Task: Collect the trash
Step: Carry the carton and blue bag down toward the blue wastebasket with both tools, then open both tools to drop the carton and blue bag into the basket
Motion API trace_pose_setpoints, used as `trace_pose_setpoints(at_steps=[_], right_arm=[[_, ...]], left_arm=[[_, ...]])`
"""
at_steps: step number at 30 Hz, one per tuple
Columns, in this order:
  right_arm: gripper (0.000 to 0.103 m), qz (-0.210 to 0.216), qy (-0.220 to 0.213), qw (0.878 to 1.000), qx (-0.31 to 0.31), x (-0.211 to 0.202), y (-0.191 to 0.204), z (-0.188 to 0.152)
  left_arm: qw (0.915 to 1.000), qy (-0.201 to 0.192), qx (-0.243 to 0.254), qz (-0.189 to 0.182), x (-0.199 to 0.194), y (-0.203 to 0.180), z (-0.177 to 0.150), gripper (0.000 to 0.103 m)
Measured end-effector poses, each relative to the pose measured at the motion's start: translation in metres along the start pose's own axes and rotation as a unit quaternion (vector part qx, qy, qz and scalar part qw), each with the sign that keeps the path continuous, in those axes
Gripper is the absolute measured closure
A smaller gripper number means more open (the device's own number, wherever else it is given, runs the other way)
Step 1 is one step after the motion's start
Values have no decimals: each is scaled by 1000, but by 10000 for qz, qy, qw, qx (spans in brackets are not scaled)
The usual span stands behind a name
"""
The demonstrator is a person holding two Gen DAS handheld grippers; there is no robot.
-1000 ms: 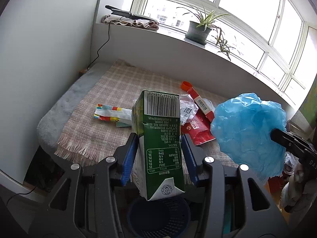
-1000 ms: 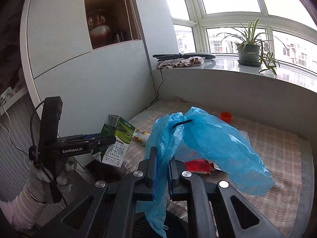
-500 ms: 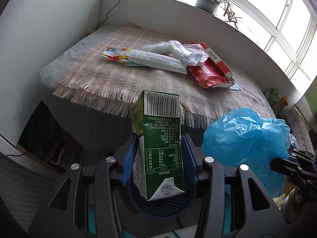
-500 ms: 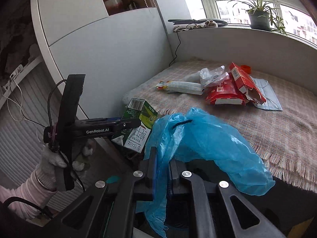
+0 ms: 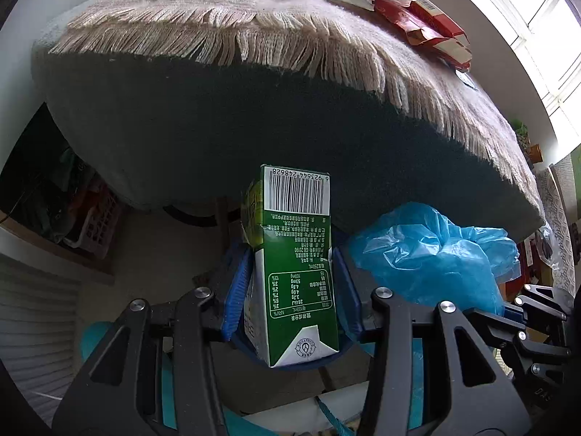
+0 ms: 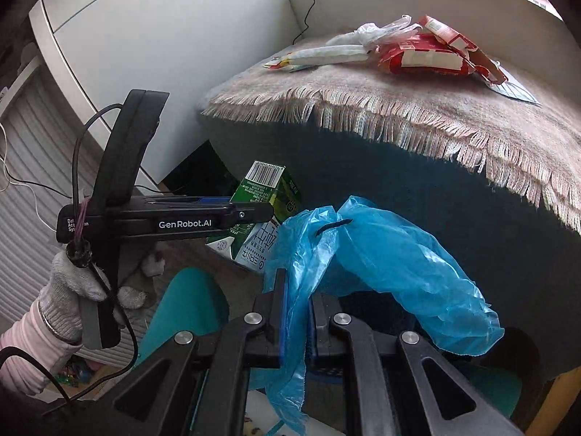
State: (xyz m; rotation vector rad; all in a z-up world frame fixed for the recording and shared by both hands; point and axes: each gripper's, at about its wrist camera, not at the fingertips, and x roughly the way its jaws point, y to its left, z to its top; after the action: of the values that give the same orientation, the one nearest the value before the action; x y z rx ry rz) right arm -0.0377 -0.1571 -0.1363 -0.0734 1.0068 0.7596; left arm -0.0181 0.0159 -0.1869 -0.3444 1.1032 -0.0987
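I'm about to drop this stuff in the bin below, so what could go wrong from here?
1. The blue plastic bag billows loosely from the shut right gripper, right beside the green carton; it could drape over the carton as they go down together.
2. The left gripper grips only the carton's lower half, so it may tip on release.
3. The bin is barely visible, so a drop could miss.

Fringed cloth (image 6: 417,109) under wrappers (image 6: 425,58)
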Motion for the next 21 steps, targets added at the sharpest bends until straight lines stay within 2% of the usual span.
trace_pose_setpoints(at_steps=[7, 16, 19, 21], right_arm=[[97, -320, 476, 9979, 302, 44, -22, -13], [96, -525, 797, 9933, 651, 80, -45, -23], [91, -531, 843, 9923, 736, 83, -49, -22], [83, -562, 838, 9920, 757, 85, -51, -19]], left_arm=[[9986, 503, -126, 83, 47, 8, -8, 57], [9962, 847, -173, 134, 79, 6, -11, 57], [9958, 884, -155, 155, 78, -1, -8, 57], [9959, 879, -155, 143, 77, -3, -6, 57]])
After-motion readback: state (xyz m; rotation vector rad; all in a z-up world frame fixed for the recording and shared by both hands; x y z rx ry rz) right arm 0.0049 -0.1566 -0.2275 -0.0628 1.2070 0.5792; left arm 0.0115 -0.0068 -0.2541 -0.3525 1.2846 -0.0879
